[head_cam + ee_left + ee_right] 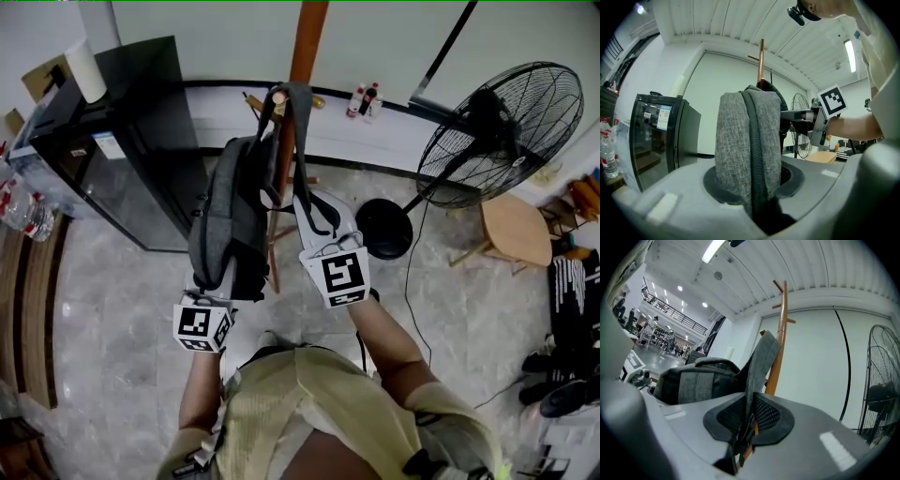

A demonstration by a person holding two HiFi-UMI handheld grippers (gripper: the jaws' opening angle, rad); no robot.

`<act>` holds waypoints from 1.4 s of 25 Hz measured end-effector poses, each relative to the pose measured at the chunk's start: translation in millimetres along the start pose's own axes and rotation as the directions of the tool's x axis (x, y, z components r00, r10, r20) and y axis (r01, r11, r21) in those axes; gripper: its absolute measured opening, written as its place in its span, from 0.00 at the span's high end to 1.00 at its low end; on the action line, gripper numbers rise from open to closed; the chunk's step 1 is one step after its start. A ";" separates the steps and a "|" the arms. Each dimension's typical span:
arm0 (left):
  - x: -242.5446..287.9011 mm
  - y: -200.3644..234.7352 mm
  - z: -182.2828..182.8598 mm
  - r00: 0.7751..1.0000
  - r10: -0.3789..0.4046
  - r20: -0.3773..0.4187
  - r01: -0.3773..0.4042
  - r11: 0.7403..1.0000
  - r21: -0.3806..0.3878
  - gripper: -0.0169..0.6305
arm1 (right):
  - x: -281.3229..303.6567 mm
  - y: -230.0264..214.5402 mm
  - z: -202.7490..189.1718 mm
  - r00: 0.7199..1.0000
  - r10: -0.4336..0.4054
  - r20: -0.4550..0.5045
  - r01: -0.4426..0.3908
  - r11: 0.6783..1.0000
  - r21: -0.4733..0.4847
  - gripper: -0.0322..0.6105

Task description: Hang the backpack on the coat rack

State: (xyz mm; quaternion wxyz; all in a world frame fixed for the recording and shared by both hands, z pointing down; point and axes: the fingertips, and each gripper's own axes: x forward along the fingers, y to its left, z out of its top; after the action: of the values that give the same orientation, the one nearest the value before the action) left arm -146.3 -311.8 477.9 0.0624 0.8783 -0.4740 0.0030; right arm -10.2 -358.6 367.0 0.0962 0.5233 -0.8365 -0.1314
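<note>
Grey backpack [230, 220] hangs against the coat rack [305, 42], its strap [298, 141] draped over a peg [277, 97]. I note left claw [751, 187] partly open, the bag's body filling the gap; right claw [747, 420] clamped on the strap

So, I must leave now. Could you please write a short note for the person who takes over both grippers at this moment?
Left gripper: jaws apart round the backpack's lower end; the grip looks loose.
Right gripper: shut on the lower part of a strap.
Things: the strap runs up over a peg of the coat rack; the backpack hangs beside the pole.
Done: the backpack seems hooked.
Left: check that the peg carries it, release the strap, take both grippers away.
</note>
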 end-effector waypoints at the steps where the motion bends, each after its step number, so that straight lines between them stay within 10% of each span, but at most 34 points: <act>1: 1.0 -1.3 -3.2 1.000 0.002 -0.005 -0.002 1.000 -0.003 0.78 | 1.8 -1.6 -0.6 1.000 0.003 -0.001 -0.003 1.000 0.003 0.88; 35: 22.4 -40.5 -60.1 0.985 0.026 -0.172 -0.028 1.000 -0.007 0.71 | 31.8 -16.1 -10.2 0.996 0.084 0.043 -0.085 0.996 0.032 0.85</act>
State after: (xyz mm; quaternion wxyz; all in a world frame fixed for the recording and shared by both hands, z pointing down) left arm -97.0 -301.7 534.7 0.1073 0.8679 -0.4788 0.0772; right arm -7.2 -395.2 372.2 0.0754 0.4862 -0.8617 -0.1242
